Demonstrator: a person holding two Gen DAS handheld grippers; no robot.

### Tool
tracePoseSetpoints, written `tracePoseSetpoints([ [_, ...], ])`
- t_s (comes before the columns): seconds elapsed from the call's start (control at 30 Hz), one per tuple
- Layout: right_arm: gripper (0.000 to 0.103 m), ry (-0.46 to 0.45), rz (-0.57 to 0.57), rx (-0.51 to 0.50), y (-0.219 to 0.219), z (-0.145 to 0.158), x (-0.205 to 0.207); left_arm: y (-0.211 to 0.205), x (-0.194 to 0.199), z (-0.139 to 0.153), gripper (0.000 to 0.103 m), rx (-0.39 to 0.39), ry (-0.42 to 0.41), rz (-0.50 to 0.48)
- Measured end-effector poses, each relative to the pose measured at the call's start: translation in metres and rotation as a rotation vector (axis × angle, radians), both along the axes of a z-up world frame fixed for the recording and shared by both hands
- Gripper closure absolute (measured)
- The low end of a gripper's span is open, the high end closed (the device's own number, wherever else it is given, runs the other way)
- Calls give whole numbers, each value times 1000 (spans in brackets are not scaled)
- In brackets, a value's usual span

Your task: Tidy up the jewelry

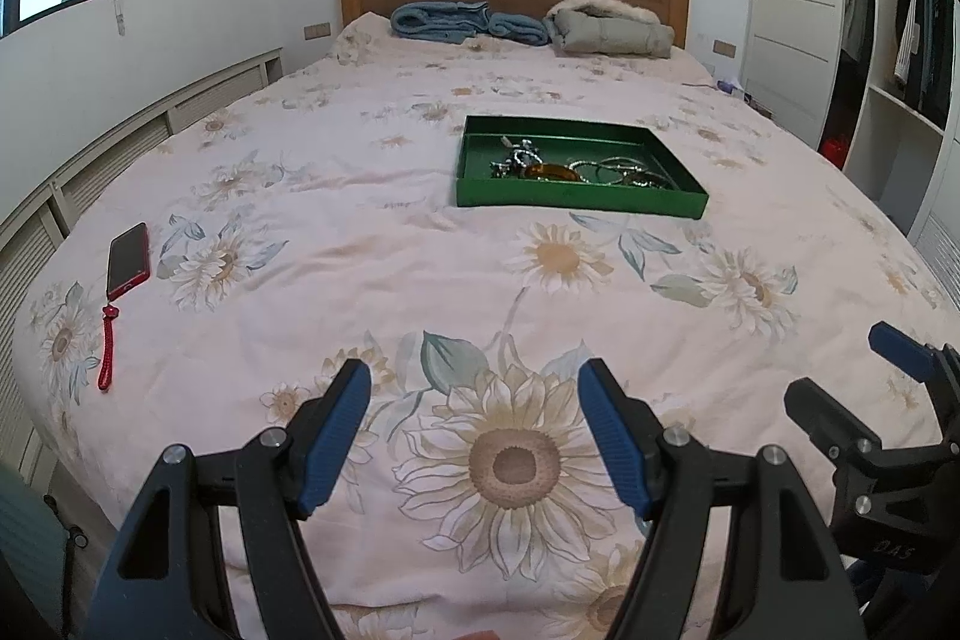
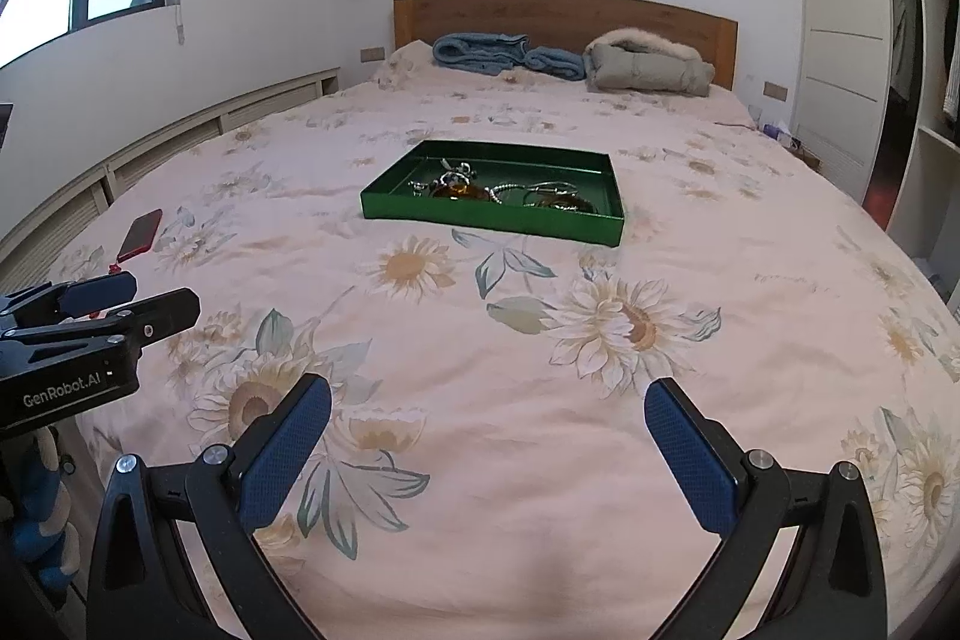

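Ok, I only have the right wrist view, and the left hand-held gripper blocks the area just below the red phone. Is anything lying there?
Observer: Yes. The left wrist view shows a red cord running from the phone toward the near edge of the bedspread.
Operator: I see that gripper only from the side. Is it open?
Observer: The left hand-held gripper has its fingers wide apart, with nothing between them.
Operator: Which way up is the phone?
Observer: Dark screen up, in a red case.
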State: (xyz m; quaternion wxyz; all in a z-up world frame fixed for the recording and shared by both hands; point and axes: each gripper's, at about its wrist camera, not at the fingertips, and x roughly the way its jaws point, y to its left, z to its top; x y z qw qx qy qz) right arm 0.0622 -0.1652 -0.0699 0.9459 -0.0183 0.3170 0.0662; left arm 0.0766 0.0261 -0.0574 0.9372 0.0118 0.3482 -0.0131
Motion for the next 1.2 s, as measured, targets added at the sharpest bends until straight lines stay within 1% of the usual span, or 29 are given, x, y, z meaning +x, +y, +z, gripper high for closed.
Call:
tracePoseSetpoints([
  [0.33, 0, 23, -14, -41, 3, -6, 10, -4, 9, -8, 33, 12, 12, -8],
  [0.5, 0, 20, -22, -54, 3, -7, 14, -7, 14, -9, 33, 17, 13, -10],
  [1.2, 0, 42, -40, -38, -16, -16, 29, -23, 26, -19, 33, 53, 40, -24],
])
